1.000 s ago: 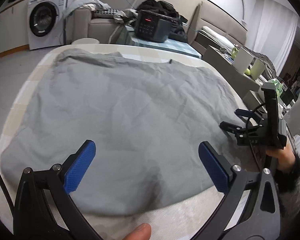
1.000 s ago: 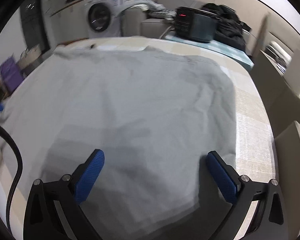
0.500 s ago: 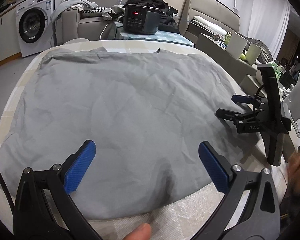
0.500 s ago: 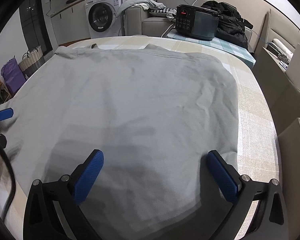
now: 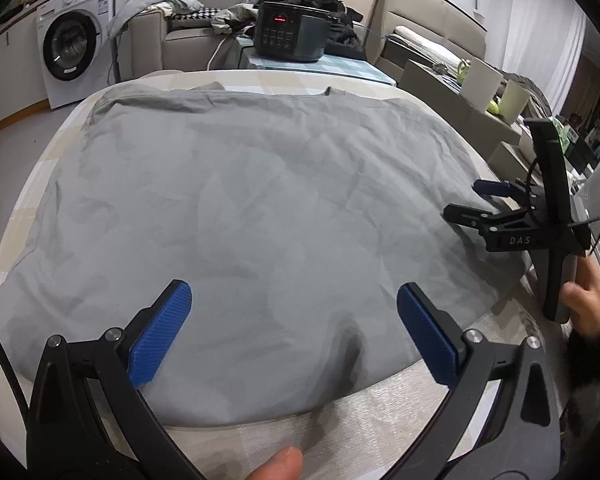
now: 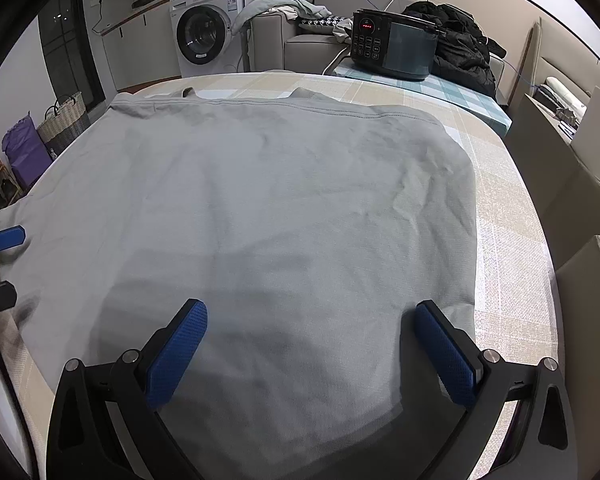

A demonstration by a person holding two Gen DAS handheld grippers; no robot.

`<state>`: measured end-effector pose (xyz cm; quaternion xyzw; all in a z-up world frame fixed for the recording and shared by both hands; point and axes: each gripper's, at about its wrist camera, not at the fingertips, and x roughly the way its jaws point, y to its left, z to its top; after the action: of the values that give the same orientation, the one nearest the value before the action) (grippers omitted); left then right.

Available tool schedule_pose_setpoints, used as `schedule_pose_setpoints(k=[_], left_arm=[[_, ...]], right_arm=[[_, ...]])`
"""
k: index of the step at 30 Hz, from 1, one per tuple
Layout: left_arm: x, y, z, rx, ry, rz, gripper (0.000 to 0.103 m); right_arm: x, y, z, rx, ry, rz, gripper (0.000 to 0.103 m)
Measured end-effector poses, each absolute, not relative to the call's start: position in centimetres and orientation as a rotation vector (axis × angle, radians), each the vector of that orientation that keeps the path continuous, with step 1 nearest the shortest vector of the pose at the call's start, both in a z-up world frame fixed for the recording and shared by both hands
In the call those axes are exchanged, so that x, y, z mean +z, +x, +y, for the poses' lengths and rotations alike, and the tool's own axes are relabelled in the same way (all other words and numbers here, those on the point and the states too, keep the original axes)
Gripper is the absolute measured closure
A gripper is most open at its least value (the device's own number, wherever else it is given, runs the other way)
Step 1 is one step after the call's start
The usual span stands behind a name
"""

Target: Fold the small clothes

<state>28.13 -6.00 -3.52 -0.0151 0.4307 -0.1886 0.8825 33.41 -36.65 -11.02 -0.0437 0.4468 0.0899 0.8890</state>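
A grey garment [image 5: 260, 216] lies spread nearly flat over the checked table [image 5: 380, 408], with light creases; in the right wrist view the same grey garment [image 6: 268, 216] fills the middle. My left gripper [image 5: 294, 330] hovers open over its near hem, blue pads wide apart, nothing between them. My right gripper [image 6: 312, 350] is also open above the garment's near edge. In the left wrist view the right gripper [image 5: 480, 204] shows at the garment's right side, held by a hand [image 5: 584, 300]. A blue fingertip [image 6: 4, 238] of the left gripper shows at the right wrist view's left edge.
Behind the table stand a black cooker [image 5: 290, 36] on a checked cloth, a sofa [image 5: 188, 40] with heaped clothes, and a washing machine [image 5: 74, 50]. Boxes and cups [image 5: 484, 88] sit at the right. A woven basket [image 6: 64, 120] stands at the left.
The left wrist view has swung slightly, bringing more of the room behind into sight. The right gripper has shifted a little along the garment's right side. Both grippers stay open.
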Motion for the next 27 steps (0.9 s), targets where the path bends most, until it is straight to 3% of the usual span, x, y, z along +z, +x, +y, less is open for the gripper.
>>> schedule_pose_setpoints(k=[8,15,21,23,27], left_arm=[[-3.1,26.5,-2.5,-0.305,-0.087,0.874,0.001],[-1.8,24.3,3.1,-0.173,-0.137,0.837,0.001],[-1.7,22.3,9.3,-0.048,-0.289,0.857,0.002],[-2.3,21.8,11.3,-0.039,-0.388,0.892,0.015],[-3.3,21.0,13.1,-0.032,-0.436,0.923,0.024]], right_arm=[[-10.8,33.1,-36.8,0.156,-0.063,0.966,0.000],[-7.1,23.4,-39.4,0.113,0.160,0.849,0.000],[-7.3,18.7,-42.8,0.075,0.393,0.858,0.000],[-7.6,18.0,-43.4,0.068,0.435,0.858,0.000],[-8.6,17.8,-44.4,0.101,0.550,0.873,0.000]])
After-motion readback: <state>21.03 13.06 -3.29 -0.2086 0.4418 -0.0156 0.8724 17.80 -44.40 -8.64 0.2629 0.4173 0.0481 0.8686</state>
